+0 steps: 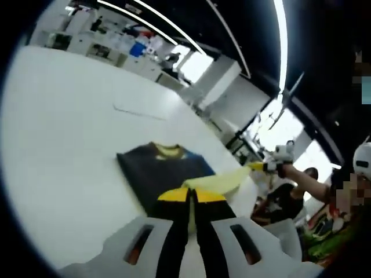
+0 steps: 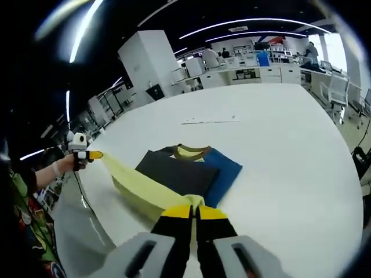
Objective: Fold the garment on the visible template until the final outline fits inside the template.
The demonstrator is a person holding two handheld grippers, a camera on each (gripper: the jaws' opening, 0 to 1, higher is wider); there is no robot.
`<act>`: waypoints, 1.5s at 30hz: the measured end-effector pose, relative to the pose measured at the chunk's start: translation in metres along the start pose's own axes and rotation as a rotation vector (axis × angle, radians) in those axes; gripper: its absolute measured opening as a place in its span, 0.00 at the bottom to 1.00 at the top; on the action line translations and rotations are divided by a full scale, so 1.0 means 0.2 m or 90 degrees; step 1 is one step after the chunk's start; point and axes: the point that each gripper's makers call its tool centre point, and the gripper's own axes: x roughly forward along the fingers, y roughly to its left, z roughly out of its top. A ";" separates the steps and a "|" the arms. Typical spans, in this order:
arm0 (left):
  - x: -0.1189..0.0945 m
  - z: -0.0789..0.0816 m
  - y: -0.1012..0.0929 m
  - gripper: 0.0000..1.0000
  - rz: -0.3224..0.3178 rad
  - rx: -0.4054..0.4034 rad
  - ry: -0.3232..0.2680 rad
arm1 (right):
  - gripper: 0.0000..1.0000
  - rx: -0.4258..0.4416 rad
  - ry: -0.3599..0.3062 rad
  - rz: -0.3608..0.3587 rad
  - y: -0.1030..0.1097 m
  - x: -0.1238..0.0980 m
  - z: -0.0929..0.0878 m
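garment [image 2: 185, 171]: dark/blue, folded on white tabletop [image 2: 290, 150] | yellow part [image 2: 139, 188] stretched | left hand-held gripper [image 1: 191, 196] + right hand-held gripper [image 2: 193, 212]: both clamped on yellow part

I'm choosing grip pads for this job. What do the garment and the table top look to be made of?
The garment looks like soft matte knit cloth, probably cotton jersey: its yellow part drapes and stretches between the left gripper and right gripper, both shut on it. The table looks like smooth, hard white laminate or painted board with a faint sheen; which, I cannot tell.
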 end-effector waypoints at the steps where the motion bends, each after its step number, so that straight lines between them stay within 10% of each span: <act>1: 0.01 0.01 0.02 0.00 0.003 -0.001 -0.001 | 0.00 0.001 -0.003 0.000 -0.01 0.02 0.03; 24: 0.36 0.26 0.45 0.00 0.063 -0.072 -0.106 | 0.00 -0.001 -0.004 -0.027 -0.35 0.49 0.27; 45: 0.53 0.09 0.68 0.00 0.122 -0.125 -0.064 | 0.00 0.040 0.052 -0.048 -0.44 0.73 0.06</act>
